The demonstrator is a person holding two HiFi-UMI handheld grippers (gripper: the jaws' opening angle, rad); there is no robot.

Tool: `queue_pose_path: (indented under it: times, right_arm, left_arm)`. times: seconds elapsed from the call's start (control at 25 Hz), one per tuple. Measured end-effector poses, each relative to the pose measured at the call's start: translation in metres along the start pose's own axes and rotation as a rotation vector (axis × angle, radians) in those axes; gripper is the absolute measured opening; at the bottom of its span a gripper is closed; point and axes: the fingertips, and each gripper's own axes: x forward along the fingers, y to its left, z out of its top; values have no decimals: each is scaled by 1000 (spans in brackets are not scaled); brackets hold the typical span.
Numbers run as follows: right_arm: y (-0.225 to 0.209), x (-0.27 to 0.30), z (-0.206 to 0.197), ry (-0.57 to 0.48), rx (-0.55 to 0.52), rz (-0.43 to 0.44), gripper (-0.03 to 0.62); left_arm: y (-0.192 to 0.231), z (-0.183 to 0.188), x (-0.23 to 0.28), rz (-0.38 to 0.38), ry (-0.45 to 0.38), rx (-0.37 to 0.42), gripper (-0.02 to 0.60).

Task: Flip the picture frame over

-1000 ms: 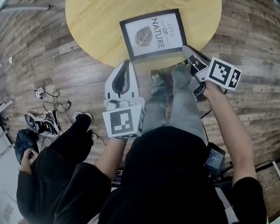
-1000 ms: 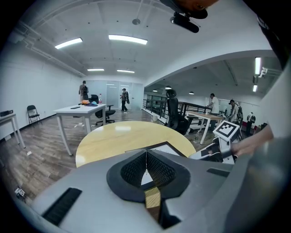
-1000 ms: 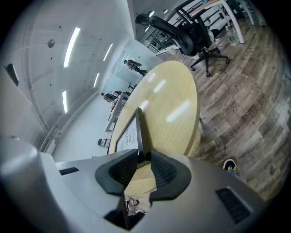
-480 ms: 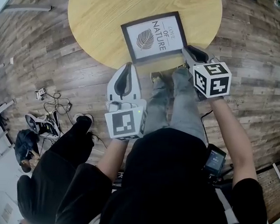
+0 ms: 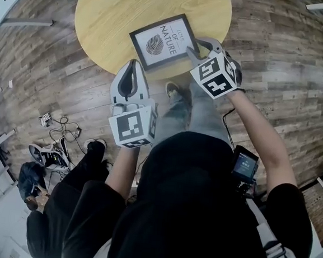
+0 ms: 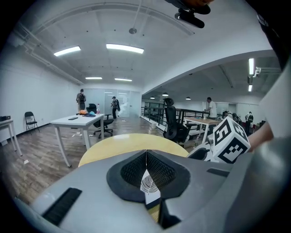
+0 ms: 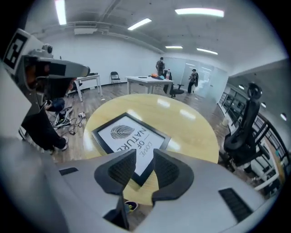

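The picture frame [image 5: 161, 40] lies face up on the round yellow table [image 5: 109, 14]; it has a black border and a white print with a leaf and lettering. My right gripper [image 5: 198, 47] hovers over the frame's near right corner. In the right gripper view the frame [image 7: 129, 136] lies beyond the right gripper [image 7: 144, 157]; its jaws have just been opening, with a gap and nothing between them. My left gripper [image 5: 134, 66] is at the table's near edge, left of the frame. In the left gripper view the left gripper [image 6: 146, 154] is shut and empty, with the leaf print [image 6: 148, 184] below it.
My own legs and a shoe [image 5: 175, 92] are below the table's near edge. Another person in black [image 5: 59, 201] crouches at the lower left beside cables [image 5: 55, 123] on the wooden floor. A white desk [image 6: 75, 120] and an office chair [image 6: 172, 122] stand beyond the table.
Both grippers have risen and moved in toward the table. The right gripper has rolled, turning its marker cube, and now sits over the frame's near right corner with its jaws wider.
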Motion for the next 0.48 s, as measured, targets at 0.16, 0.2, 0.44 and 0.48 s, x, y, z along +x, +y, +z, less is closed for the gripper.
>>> queue_pose_path:
  times: [0.16, 0.2, 0.44, 0.48]
  right_arm:
    - [3, -55, 78, -215, -83, -33, 112]
    - [6, -74, 104, -295, -83, -35, 101]
    - [26, -211, 223, -761, -75, -15, 19]
    - [27, -229, 231, -806, -42, 1, 18]
  left_arm:
    - [-8, 38, -15, -16, -67, 18, 23]
    - [-10, 49, -20, -20, -86, 20, 23]
    - [-23, 123, -56, -60, -201, 19, 23]
    - [-25, 134, -61, -68, -218, 18, 23]
